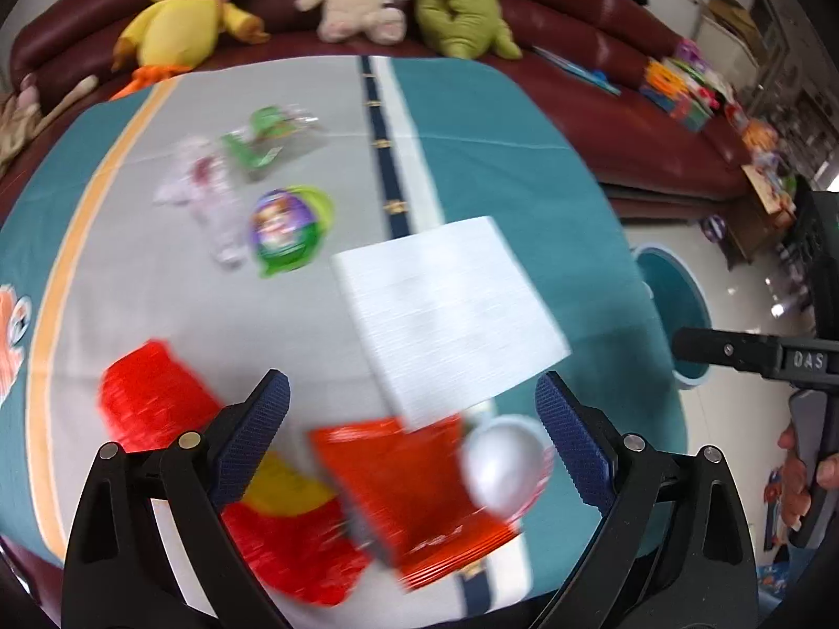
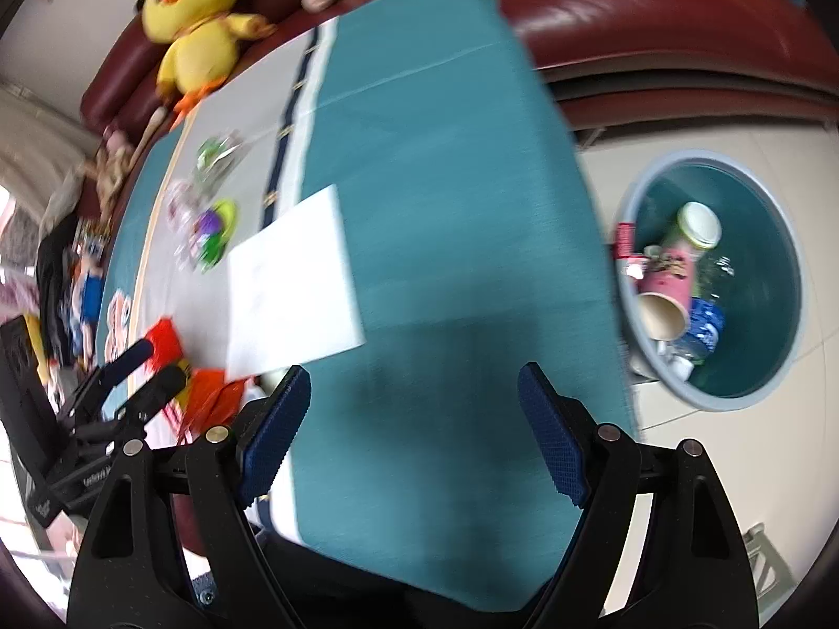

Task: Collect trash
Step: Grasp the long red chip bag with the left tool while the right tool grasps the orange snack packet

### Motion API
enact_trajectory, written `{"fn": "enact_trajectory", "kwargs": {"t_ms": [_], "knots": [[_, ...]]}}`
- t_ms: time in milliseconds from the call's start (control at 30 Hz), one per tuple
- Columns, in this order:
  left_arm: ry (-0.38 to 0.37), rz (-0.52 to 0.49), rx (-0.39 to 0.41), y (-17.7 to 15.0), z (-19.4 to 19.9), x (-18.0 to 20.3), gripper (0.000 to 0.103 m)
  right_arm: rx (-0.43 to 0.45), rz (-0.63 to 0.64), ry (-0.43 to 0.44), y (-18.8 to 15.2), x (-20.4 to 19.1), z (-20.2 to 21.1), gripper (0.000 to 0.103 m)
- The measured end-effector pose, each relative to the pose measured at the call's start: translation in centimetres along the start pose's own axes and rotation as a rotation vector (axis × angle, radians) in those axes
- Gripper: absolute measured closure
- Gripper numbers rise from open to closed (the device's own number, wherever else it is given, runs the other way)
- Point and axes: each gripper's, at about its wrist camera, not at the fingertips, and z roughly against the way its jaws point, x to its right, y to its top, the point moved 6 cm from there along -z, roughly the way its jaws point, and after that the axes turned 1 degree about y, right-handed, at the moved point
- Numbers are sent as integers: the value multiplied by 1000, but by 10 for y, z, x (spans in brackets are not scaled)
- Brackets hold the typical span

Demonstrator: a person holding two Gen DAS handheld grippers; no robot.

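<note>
My left gripper [image 1: 414, 419] is open above a heap of litter on the table, with nothing between its jaws. Under it lie a red foil wrapper [image 1: 414, 492], a white cup [image 1: 503, 466], a red and yellow packet [image 1: 293, 534] and a white napkin [image 1: 451, 314]. Farther off are a green-lidded tub [image 1: 288, 230], a clear wrapper [image 1: 210, 194] and a green wrapper [image 1: 267, 136]. My right gripper [image 2: 414, 419] is open and empty over the teal cloth [image 2: 445, 183]. The teal bin [image 2: 786, 283] on the floor to its right holds a pink cup [image 2: 671, 283] and bottles.
A dark red sofa [image 1: 603, 78] behind the table carries a yellow duck plush [image 1: 183, 10], a beige plush and a green plush. Toys and boxes crowd the room's far right. A hand [image 1: 797, 472] holds the right gripper's handle. The left gripper [image 2: 157, 364] shows at the right wrist view's left edge.
</note>
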Motion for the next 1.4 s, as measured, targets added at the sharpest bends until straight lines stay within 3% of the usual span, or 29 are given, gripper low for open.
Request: {"fn": "enact_trajectory", "kwargs": {"t_ms": [167, 400, 633, 700, 767, 800, 867, 933, 1267, 1400], "knots": [[46, 48, 7, -18, 10, -38, 8, -34, 60, 10, -16, -36, -10, 26], [151, 209, -30, -51, 0, -99, 8, -66, 164, 19, -29, -89, -21, 26], [107, 252, -69, -66, -22, -103, 8, -98, 196, 7, -34, -113, -34, 26], [96, 230, -35, -64, -23, -99, 14, -103, 203, 7, -35, -119, -36, 26], [123, 203, -1, -63, -20, -101, 38, -111, 211, 13, -37, -124, -38, 26], [116, 204, 8, -62, -19, -102, 44, -120, 217, 19, -39, -129, -40, 26], [99, 213, 21, -61, -17, -110, 67, -139, 231, 28, -43, -138, -44, 26], [73, 224, 21, -60, -16, -120, 71, -161, 242, 43, -48, -147, -50, 26], [117, 218, 32, -66, -4, -157, 72, -258, 307, 43, -68, -186, -89, 26], [120, 222, 30, -69, -2, -163, 72, -281, 324, 34, -70, -192, -106, 44]]}}
